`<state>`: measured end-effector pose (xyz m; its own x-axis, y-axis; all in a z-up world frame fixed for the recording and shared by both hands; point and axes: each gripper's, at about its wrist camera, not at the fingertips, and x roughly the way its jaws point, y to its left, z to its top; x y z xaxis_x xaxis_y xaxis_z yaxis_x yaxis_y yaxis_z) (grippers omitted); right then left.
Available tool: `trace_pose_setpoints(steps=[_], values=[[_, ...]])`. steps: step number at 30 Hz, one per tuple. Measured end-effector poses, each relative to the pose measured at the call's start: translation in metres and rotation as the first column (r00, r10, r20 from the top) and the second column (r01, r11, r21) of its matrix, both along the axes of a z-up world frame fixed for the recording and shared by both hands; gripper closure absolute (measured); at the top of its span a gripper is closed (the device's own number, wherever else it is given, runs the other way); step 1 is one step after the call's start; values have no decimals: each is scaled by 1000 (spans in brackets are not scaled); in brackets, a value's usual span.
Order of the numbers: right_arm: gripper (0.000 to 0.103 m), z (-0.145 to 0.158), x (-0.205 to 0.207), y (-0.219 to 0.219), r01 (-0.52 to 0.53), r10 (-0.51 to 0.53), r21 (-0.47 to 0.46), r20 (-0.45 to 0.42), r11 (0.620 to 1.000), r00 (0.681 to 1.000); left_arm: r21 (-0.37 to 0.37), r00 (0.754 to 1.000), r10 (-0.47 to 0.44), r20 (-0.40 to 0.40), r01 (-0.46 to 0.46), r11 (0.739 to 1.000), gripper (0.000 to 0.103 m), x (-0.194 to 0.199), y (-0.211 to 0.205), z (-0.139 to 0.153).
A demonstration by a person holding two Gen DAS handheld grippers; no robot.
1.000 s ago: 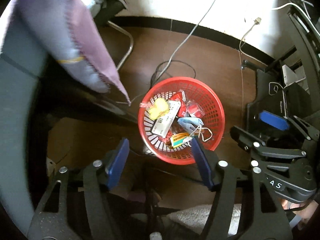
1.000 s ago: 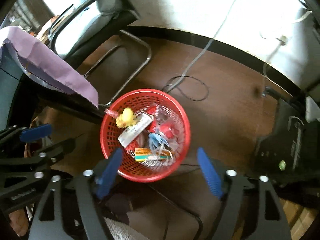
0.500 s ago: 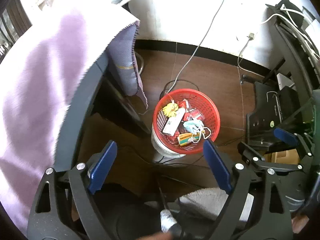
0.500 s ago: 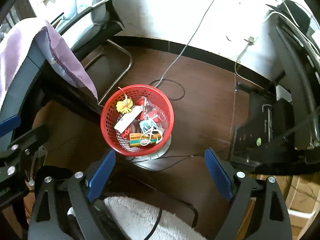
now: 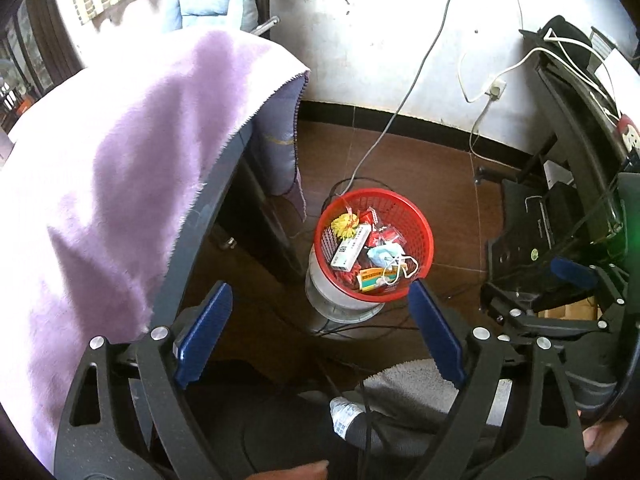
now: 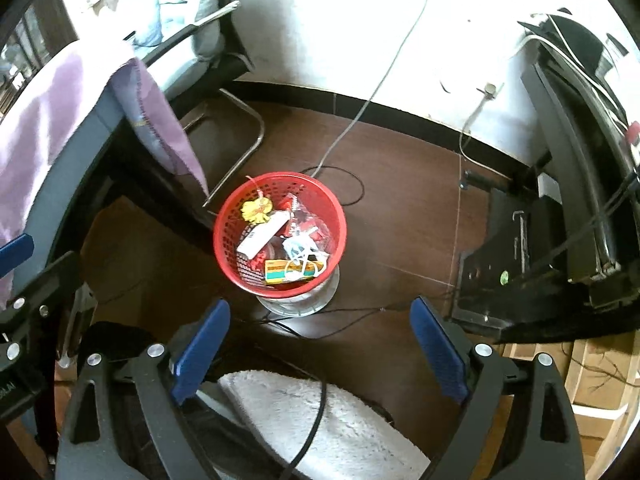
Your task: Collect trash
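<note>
A red mesh basket [image 5: 420, 224] [image 6: 332, 208] stands on the brown floor on a round grey base. Inside lie a white box [image 5: 350, 247] [image 6: 262, 236], a yellow tassel [image 5: 345, 224] [image 6: 256, 211], a blue face mask [image 5: 384, 254] [image 6: 298, 246], an orange and green packet [image 5: 372, 279] [image 6: 280, 271] and red wrappers. My left gripper [image 5: 320, 332] hangs high above the basket, open, with nothing between its blue pads. My right gripper [image 6: 320, 340] is open and empty too, well above and in front of the basket. Each gripper shows at the edge of the other's view.
A table under a purple cloth [image 5: 120, 160] [image 6: 48, 120] stands at the left, a chair with a blue cushion [image 5: 216, 0] behind it. Cables [image 5: 400, 112] run along the floor and white wall. Black equipment [image 6: 520, 248] fills the right. A grey rug [image 6: 312, 420] lies below.
Both grippers rose and pulled back from the basket, which now looks smaller and farther off. Their jaws spread wider. The purple-covered table top came into view on the left.
</note>
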<state>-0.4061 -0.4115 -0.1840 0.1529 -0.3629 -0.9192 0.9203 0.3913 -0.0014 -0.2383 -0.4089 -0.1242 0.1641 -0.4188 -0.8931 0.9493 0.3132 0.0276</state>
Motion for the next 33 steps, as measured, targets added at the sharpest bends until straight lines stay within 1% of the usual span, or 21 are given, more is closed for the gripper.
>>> trace_pose_setpoints(steps=[4,11,33], values=[[13,4,4,4,-16,17,-8,9,1000,1000,-10,1000,5,2,-5,1000,16,0,3,4],[13,8,2,5,-16,17,-12,21,1000,1000,-15,1000,-4,9,4,1000,16,-2,5,5],[13,3,0,1,-22,22,-4,28,1000,999,-13,1000,-12,9,12,1000,15,-3,5,4]])
